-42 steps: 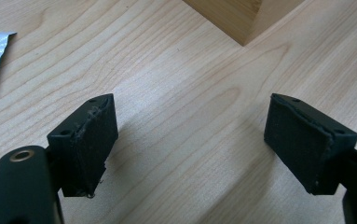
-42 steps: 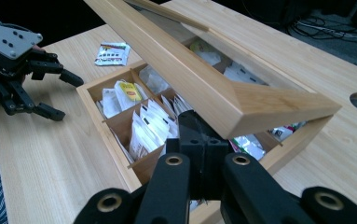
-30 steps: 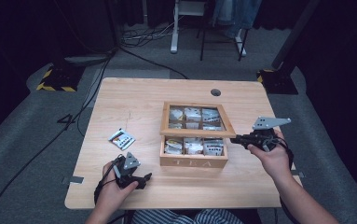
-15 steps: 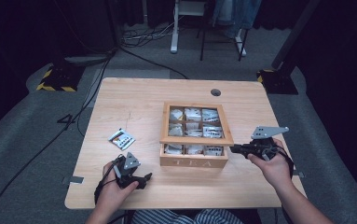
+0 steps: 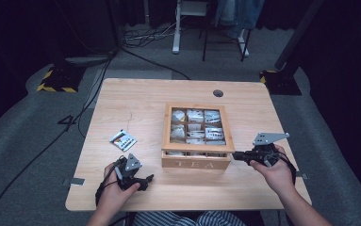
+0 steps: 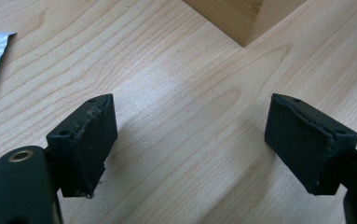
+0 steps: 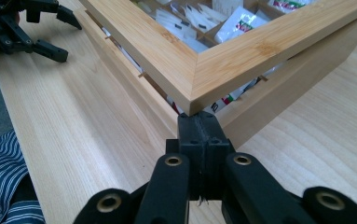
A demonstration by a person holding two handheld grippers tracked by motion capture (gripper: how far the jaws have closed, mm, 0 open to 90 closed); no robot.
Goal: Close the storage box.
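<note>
A wooden tea box (image 5: 194, 162) stands mid-table with several compartments of tea bags (image 5: 195, 128). Its glass-framed lid (image 7: 167, 51) hangs slightly ajar over the box body, and tea bags show through the gap. My right gripper (image 7: 199, 126) is shut, its tips pressed under the lid's near right corner; from above the right gripper (image 5: 237, 154) sits at the box's right front corner. My left gripper (image 6: 190, 140) is open with nothing between its jaws, low over bare wood left of the box; it shows as the left gripper (image 5: 145, 181) from above.
A loose tea packet (image 5: 123, 140) lies flat on the table (image 5: 135, 99) to the left of the box. A round cable hole (image 5: 218, 93) is near the far edge. Striped clothing (image 7: 3, 186) is at the near edge.
The right gripper has moved down and toward the box's front right corner, and the lid has come down with it to nearly flat. The left gripper has stayed put.
</note>
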